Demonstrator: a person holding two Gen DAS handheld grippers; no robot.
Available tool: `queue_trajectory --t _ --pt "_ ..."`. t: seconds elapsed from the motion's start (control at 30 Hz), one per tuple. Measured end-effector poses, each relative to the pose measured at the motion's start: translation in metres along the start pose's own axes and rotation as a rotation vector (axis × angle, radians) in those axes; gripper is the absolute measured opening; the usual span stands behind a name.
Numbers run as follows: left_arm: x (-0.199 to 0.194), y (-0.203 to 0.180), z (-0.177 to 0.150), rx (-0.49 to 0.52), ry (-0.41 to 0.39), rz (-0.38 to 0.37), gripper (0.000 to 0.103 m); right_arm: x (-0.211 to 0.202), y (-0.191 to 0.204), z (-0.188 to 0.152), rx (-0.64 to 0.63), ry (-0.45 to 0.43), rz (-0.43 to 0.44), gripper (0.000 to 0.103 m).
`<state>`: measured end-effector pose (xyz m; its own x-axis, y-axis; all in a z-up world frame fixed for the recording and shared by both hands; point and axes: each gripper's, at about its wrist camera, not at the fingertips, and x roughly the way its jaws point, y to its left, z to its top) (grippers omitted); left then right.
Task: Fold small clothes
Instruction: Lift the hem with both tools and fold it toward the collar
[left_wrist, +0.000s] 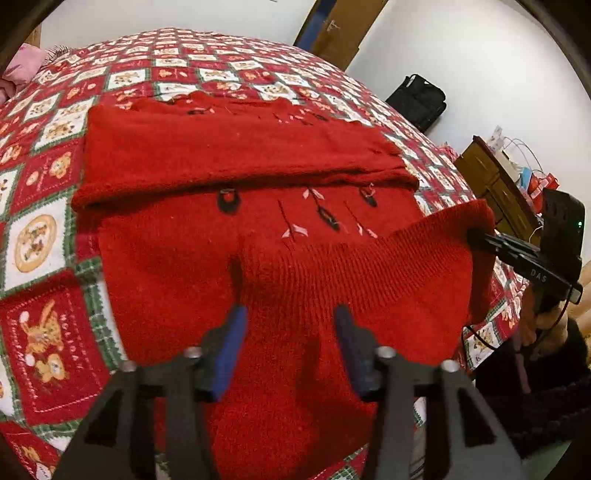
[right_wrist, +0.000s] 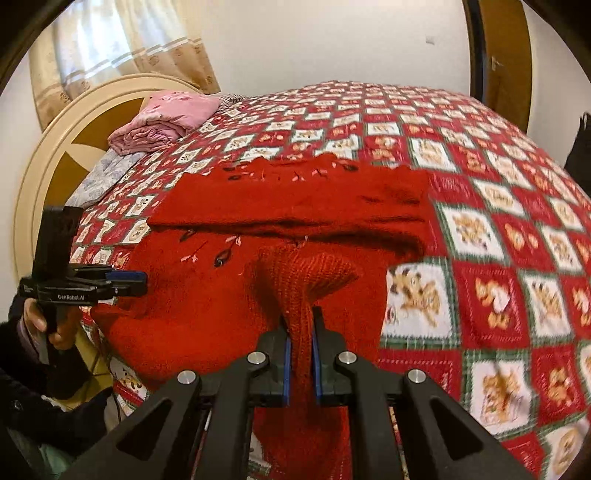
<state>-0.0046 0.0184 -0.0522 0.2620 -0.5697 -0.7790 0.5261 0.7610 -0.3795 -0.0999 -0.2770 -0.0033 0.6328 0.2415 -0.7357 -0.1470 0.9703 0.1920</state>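
Left wrist view: the near hem of the red sweater runs under the claw's black frame and is cut off at the bottom edge, and the small dark and pink embroidery on it is too blurred to read. The sweater lies on a bed covered by a red, white and green patchwork quilt, its far part folded over into a thick band. The left claw stands partly open above the knit; nothing sits between its blue pads, which do not press on the cloth. At right, the right claw pinches a ribbed edge of the sweater and lifts it off the bed; only its tip shows, and the hand behind it is dark and hard to make out. Beyond the bed stand a black bag against the wall and a wooden cabinet with clutter on top.

Right wrist view: the right claw is narrow, clamped on a raised fold of ribbed knit that hides the cloth behind it. The quilt at right is smeared by motion blur. At left, the left claw shows side-on, so its gap cannot be judged here; a hand in a dark sleeve grips its handle. Far left, a folded pink blanket rests by the round headboard, with a curtain behind.
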Motion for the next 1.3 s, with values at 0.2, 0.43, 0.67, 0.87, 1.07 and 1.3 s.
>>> queue_trajectory --t 0.2,0.43,0.67,0.87,1.07,1.3 --pt "-0.003 0.001 0.003 0.032 -0.014 0.086 0.054 0.002 0.004 -0.004 0.004 0.006 0.02 0.008" --pt "0.014 0.004 0.007 0.023 -0.008 0.06 0.054 0.003 0.002 -0.007 0.017 0.01 0.012 0.009" --pt "0.01 0.0 0.0 0.007 -0.017 -0.007 0.01 -0.001 0.005 -0.008 0.018 0.002 -0.009 0.008" --pt "-0.029 -0.013 0.014 0.034 -0.14 -0.003 0.009 -0.017 0.016 0.014 -0.03 -0.052 -0.006 0.008" --pt "-0.07 0.005 0.075 0.017 -0.293 0.09 0.01 -0.017 0.029 0.086 -0.157 -0.129 -0.038 0.008" --pt "-0.055 0.046 0.143 -0.035 -0.326 0.197 0.011 0.042 0.015 0.169 -0.18 -0.138 -0.088 0.008"
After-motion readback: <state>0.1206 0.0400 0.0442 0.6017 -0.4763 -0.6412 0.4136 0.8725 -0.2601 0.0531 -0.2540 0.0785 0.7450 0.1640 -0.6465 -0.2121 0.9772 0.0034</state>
